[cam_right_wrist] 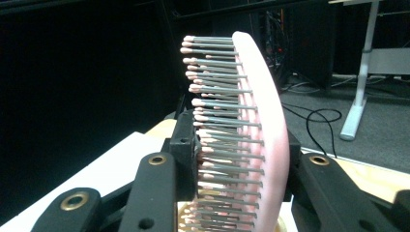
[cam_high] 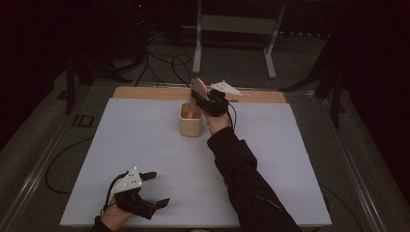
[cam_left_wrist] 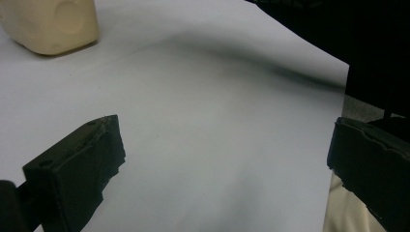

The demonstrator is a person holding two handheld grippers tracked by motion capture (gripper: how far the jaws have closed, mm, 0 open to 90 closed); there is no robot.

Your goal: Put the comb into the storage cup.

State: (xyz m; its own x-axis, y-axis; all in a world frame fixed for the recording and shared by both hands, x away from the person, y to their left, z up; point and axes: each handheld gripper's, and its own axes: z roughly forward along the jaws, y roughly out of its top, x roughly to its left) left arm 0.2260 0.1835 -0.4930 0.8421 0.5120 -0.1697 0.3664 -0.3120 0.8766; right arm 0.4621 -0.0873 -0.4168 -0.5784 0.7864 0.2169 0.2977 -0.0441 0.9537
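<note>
A pink hairbrush point(cam_high: 197, 88) with grey, pink-tipped bristles stands upright, and my right gripper point(cam_high: 205, 102) is shut on it. In the right gripper view the brush point(cam_right_wrist: 256, 121) fills the centre, and my right gripper point(cam_right_wrist: 237, 162) clamps its bristle side and its back. Directly below it stands a cream cup point(cam_high: 191, 124), and the brush's lower end reaches into the cup's mouth. At the table's front left my left gripper point(cam_high: 160, 188) rests open with nothing in it. In its own view my left gripper point(cam_left_wrist: 225, 145) has wide-apart jaws over bare white surface, with the cup point(cam_left_wrist: 53, 24) far off.
A white sheet point(cam_high: 145, 145) covers the table, with a wooden strip point(cam_high: 145, 93) along its far edge. Beyond the table a white metal stand point(cam_high: 232, 24) and black cables point(cam_high: 164, 63) are on the floor. A dark sleeve point(cam_high: 241, 174) crosses the table's right half.
</note>
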